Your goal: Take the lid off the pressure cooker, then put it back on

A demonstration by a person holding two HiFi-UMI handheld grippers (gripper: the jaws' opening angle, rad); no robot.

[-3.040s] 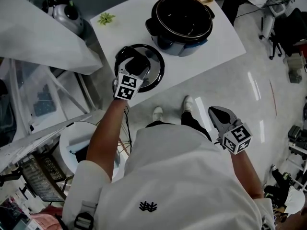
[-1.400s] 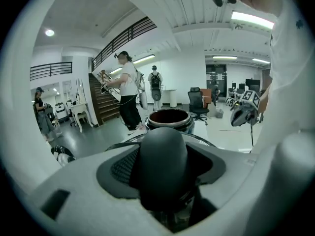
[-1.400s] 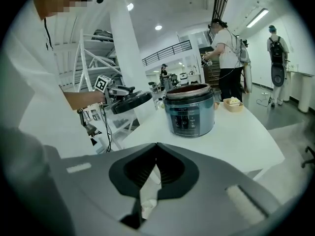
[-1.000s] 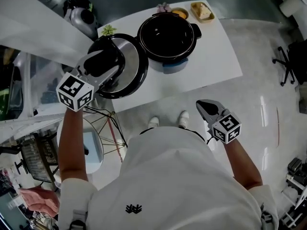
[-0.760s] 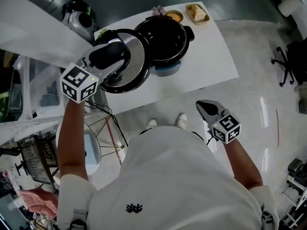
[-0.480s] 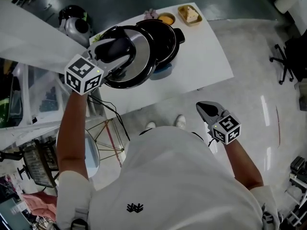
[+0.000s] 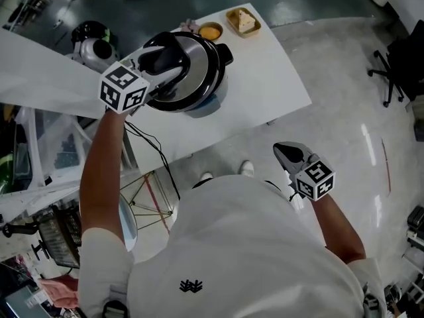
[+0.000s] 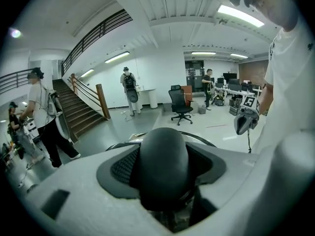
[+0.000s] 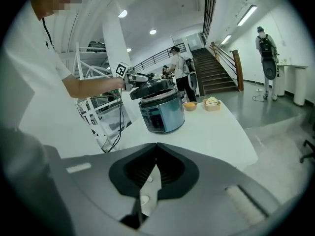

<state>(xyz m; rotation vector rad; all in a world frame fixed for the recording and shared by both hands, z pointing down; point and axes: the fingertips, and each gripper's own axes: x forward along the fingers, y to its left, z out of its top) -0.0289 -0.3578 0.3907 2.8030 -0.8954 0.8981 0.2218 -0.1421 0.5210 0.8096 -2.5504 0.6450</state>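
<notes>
My left gripper [image 7: 164, 61] is shut on the black handle [image 8: 162, 163] of the steel pressure cooker lid [image 7: 195, 68]. The lid hangs over the mouth of the blue-grey cooker [image 7: 207, 103] at the table's left end, covering the pot almost fully. From the right gripper view the lid [image 9: 150, 90] sits slightly tilted on top of the cooker [image 9: 161, 113]; I cannot tell whether it rests on the rim. My right gripper [image 7: 289, 155] is shut with nothing in it. It hovers off the table, over the floor by the person's right side.
The white table [image 7: 268, 78] carries a small bowl [image 7: 211, 30] and a tray of food [image 7: 241, 20] at its far end. A round appliance [image 7: 93, 45] stands left of the table. Several people [image 8: 129, 90] and an office chair [image 8: 178, 104] are in the hall.
The left gripper lifted the lid from the table beside the cooker and carried it right, over the pot's mouth. The right gripper has barely moved in view.
</notes>
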